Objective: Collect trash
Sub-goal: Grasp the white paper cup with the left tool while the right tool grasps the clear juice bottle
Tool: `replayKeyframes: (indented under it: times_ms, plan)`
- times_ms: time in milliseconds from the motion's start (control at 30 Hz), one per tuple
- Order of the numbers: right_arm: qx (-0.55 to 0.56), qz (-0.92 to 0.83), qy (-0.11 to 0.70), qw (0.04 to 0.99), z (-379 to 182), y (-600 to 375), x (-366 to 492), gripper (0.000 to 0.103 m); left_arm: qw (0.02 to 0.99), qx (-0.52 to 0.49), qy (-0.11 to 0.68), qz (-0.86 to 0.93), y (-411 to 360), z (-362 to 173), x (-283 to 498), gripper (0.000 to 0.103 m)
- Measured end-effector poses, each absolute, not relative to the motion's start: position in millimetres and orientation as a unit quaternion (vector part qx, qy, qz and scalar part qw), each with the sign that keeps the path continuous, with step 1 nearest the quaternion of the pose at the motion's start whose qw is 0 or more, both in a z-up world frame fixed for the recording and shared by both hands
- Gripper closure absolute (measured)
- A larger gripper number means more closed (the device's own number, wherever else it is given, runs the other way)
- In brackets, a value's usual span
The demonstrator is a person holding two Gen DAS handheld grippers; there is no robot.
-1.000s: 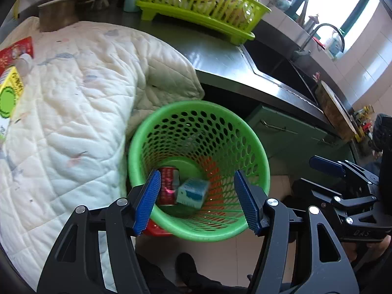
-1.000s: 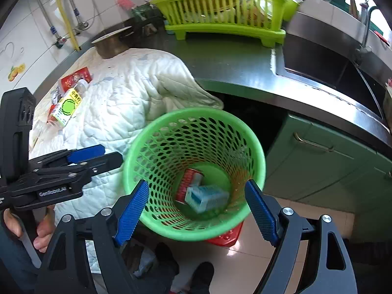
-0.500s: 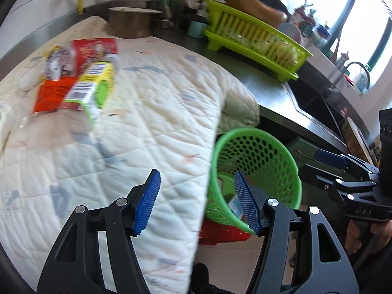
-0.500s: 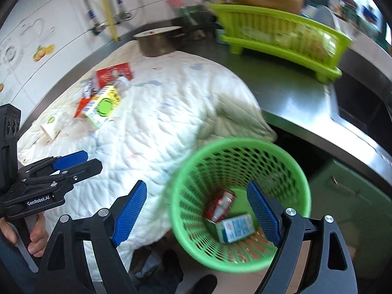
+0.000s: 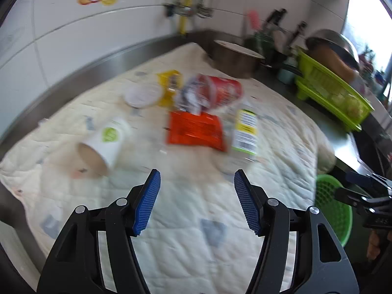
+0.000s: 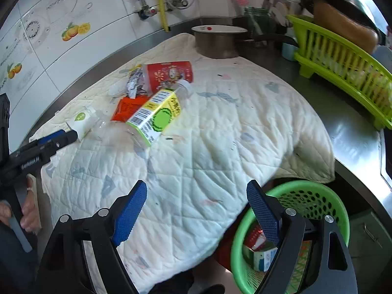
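Note:
Trash lies on a white quilted cloth [image 6: 220, 134]: a clear bottle with a yellow-green label [image 6: 154, 116] [image 5: 245, 129], an orange packet [image 5: 194, 131] [image 6: 126, 106], a red cup [image 6: 169, 74] [image 5: 223, 90], a white paper cup on its side [image 5: 105, 144] [image 6: 82, 121], a white lid [image 5: 140, 95] and a yellow wrapper [image 5: 169, 83]. The green basket [image 6: 316, 202] [image 5: 332, 208] stands below the counter edge and holds a red can [image 6: 254, 238] and a small carton [image 6: 261, 257]. My left gripper [image 5: 197, 203] is open and empty above the cloth. My right gripper [image 6: 196, 214] is open and empty.
A metal pot [image 6: 215, 40] stands at the cloth's far corner. A lime dish rack [image 6: 343, 61] with a pan on it sits on the steel counter [image 6: 355, 142] to the right. Tiled wall and pipes lie behind.
Both grippers have swung left and up from over the basket to over the cloth. The trash pile has come into the left view, which is blurred by motion. Both stay open.

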State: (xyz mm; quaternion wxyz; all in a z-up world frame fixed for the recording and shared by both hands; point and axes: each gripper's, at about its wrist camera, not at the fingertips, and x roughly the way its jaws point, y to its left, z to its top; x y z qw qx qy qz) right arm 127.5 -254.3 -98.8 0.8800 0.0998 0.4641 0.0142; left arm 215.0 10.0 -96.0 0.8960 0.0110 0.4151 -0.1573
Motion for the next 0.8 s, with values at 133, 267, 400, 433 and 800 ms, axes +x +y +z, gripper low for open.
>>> replayKeyframes:
  times_ms: [133,267,400,433,800]
  plan:
    - [0.105,0.025,0.471,0.875,-99,-243,152,0.022,0.901,0.012,0.418,-0.114,49,-94,247,0.040]
    - [0.105,0.028,0.477,0.872,-98,-235,178,0.022,0.896,0.009,0.433,-0.096,75,-98,279,0.040]
    - [0.114,0.031,0.484,0.867,-97,-230,205,0.022,0.887,0.014,0.452,-0.098,86,-108,305,0.041]
    - [0.118,0.032,0.487,0.865,-97,-229,212,0.022,0.884,0.019,0.456,-0.098,86,-111,307,0.041]
    - [0.178,0.025,0.528,0.830,-113,-228,282,0.022,0.857,0.057,0.492,-0.140,83,-139,335,0.041]
